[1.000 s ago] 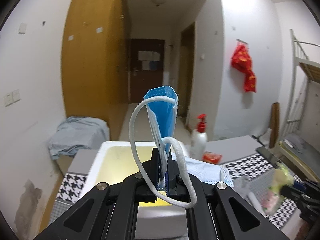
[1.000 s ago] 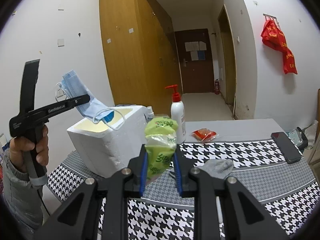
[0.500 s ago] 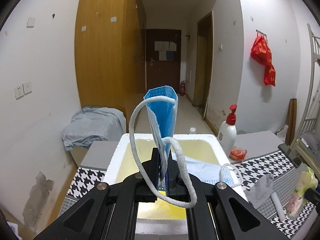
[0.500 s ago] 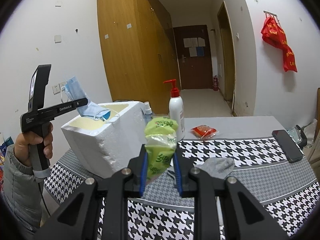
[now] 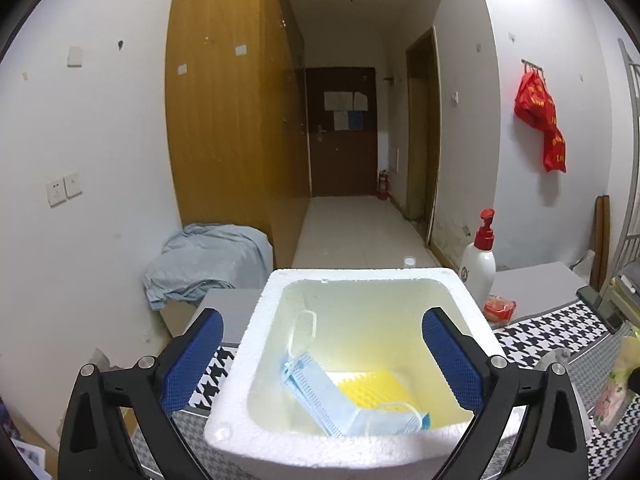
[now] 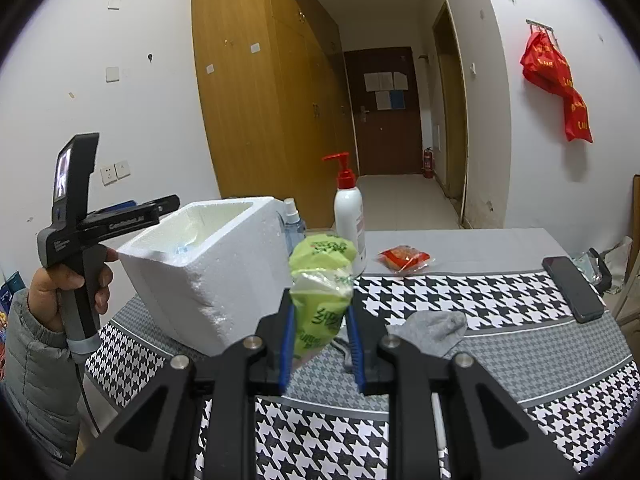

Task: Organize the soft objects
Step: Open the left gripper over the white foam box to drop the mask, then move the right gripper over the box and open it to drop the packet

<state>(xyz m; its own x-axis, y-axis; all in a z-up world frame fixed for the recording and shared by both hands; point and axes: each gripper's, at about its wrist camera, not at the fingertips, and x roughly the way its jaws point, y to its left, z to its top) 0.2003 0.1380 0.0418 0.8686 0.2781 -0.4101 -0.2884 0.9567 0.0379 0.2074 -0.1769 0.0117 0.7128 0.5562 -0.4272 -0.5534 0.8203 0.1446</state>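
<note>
A: What grips what?
B: The right gripper (image 6: pixel 320 336) is clamped on a green tissue pack (image 6: pixel 320 280); the left gripper (image 5: pixel 322 354) is opening, nothing between its pads.
A: And the mask?
B: The blue face mask (image 5: pixel 344 404) lies inside the white foam box (image 5: pixel 256 344), on a yellow pad (image 5: pixel 372 390).

The right gripper (image 6: pixel 320 332) is closed on a green tissue pack (image 6: pixel 322 280) over the checkered table (image 6: pixel 500 300). Near the table's left edge stands a white foam box (image 6: pixel 216 276). A hand (image 6: pixel 68 284) holds the left gripper (image 6: pixel 160 204) at the box's rim, its jaws opening. A grey sock (image 6: pixel 434 330) lies just right of the right gripper.
</note>
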